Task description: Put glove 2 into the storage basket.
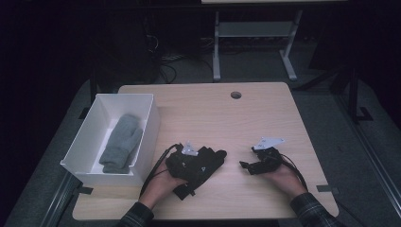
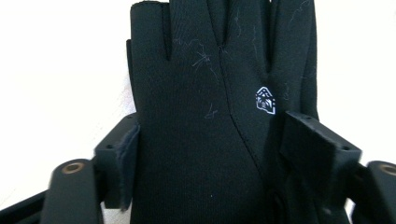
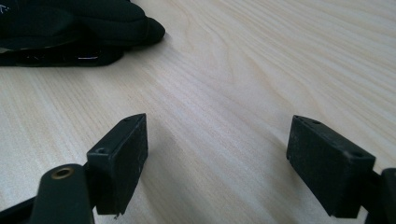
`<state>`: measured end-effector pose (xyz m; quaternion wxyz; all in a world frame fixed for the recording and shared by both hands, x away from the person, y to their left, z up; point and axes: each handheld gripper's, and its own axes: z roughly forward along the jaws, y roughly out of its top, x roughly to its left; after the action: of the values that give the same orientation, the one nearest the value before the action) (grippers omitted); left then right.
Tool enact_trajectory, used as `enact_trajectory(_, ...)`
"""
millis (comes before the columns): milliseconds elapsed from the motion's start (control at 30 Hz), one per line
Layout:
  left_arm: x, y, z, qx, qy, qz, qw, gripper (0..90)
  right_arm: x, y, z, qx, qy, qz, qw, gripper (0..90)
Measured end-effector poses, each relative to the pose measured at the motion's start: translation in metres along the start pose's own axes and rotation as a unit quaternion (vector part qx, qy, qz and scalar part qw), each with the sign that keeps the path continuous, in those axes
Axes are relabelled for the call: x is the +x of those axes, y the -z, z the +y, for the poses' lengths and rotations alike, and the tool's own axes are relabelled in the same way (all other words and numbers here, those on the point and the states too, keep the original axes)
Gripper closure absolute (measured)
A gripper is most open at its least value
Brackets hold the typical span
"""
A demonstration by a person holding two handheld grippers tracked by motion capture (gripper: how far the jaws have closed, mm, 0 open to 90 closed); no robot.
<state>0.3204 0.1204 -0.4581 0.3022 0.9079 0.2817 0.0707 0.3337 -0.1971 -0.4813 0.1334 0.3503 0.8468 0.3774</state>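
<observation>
A black glove (image 2: 201,93) with a small white logo lies flat on the wooden table (image 1: 236,123), its fingers pointing away in the left gripper view. My left gripper (image 2: 205,140) straddles its palm. One pad (image 2: 126,158) sits at the glove's edge, the other (image 2: 308,149) overlaps its far side, and the fabric is not bunched. In the high view the left gripper (image 1: 201,165) and glove (image 1: 216,155) sit at the table's front middle. My right gripper (image 1: 246,166) rests to the right of them, jaws wide open (image 3: 217,149) over bare wood, and the glove's fingertips (image 3: 93,23) lie beyond them.
A white open box (image 1: 150,124) stands at the table's left edge with a grey mitten (image 1: 120,142) inside. A cable hole (image 1: 236,95) sits near the far edge. Table legs and cables stand on the dark floor behind.
</observation>
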Motion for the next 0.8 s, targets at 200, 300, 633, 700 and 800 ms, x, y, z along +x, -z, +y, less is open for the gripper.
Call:
enact_trajectory(200,-0.003,0.003,0.001,0.002,-0.011,-0.029,0.9995,50.1,0.000,0.000,0.000,0.000,0.000,0.000,1.0000,20.6)
enact_trajectory(300,-0.004,0.004,0.002,0.005,-0.003,-0.040,0.9992,59.5,0.000,0.000,0.000,0.000,0.000,0.000,1.0000,20.6)
enact_trajectory(633,0.002,0.010,0.008,0.012,0.025,-0.070,0.9972,65.7,0.000,0.000,0.000,0.000,0.000,0.000,1.0000,20.5)
enact_trajectory(700,0.001,0.015,0.012,0.006,0.032,-0.070,0.9970,65.7,0.000,0.000,0.000,0.001,0.000,0.000,1.0000,20.5)
enact_trajectory(800,-0.001,0.021,0.017,-0.012,0.048,-0.077,0.9958,65.7,0.000,0.000,0.000,0.001,0.000,-0.001,1.0000,20.4)
